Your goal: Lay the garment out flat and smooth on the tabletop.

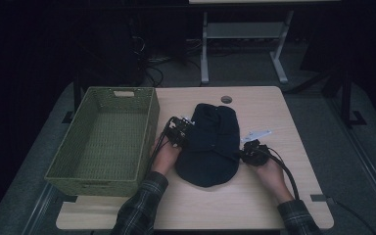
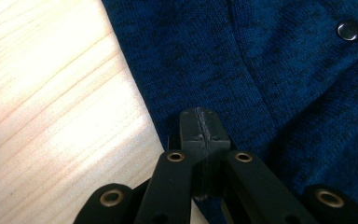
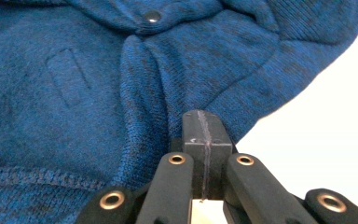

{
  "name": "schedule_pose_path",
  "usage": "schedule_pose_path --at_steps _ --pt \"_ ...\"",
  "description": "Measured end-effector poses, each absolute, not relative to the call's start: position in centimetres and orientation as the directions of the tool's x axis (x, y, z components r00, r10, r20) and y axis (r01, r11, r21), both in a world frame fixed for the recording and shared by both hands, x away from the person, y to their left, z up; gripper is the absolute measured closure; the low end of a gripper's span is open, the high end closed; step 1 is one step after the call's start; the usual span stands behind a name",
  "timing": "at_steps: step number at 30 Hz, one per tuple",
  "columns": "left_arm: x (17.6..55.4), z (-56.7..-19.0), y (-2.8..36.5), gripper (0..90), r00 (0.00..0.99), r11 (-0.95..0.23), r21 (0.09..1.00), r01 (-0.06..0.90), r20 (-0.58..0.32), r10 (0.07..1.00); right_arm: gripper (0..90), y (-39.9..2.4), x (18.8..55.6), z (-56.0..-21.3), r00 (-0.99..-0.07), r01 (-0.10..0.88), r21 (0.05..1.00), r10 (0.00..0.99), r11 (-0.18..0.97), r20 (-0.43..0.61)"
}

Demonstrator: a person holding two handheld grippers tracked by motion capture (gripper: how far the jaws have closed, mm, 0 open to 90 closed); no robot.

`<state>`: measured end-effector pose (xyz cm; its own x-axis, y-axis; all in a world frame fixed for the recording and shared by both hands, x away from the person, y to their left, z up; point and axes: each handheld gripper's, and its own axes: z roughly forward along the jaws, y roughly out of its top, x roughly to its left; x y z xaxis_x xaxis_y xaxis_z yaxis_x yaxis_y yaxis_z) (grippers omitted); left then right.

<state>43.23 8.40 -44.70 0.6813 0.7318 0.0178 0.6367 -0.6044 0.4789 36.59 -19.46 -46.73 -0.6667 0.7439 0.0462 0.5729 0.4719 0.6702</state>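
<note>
Dark blue knitted garment lying folded on desk, just right of green woven basket. Left gripper at garment's left edge, jaws pressed together on fabric. Right gripper at right edge, jaws likewise pinching fabric.

The counter is pale wood with a round cable hole near its far edge. A green woven basket sits along its left side, overhanging that edge a little. A dark blue knit garment lies bunched at the centre, just beside the basket, with a small grey plate on the wood to its right.
</note>
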Motion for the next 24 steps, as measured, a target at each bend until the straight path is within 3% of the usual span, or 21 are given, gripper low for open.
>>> schedule_pose_path --at_steps 9,24 --pt "42.1 -44.8 8.3 90.0 0.707 -0.602 0.497 0.626 -0.036 0.706 90.0 -20.6 36.4 -46.6 -0.618 0.603 0.656 0.786 0.455 0.022" --pt "38.9 -45.1 8.0 90.0 0.788 -0.639 0.515 0.572 -0.128 0.602 90.0 -22.3 33.8 -46.3 -0.624 0.622 0.629 0.780 0.466 0.039"
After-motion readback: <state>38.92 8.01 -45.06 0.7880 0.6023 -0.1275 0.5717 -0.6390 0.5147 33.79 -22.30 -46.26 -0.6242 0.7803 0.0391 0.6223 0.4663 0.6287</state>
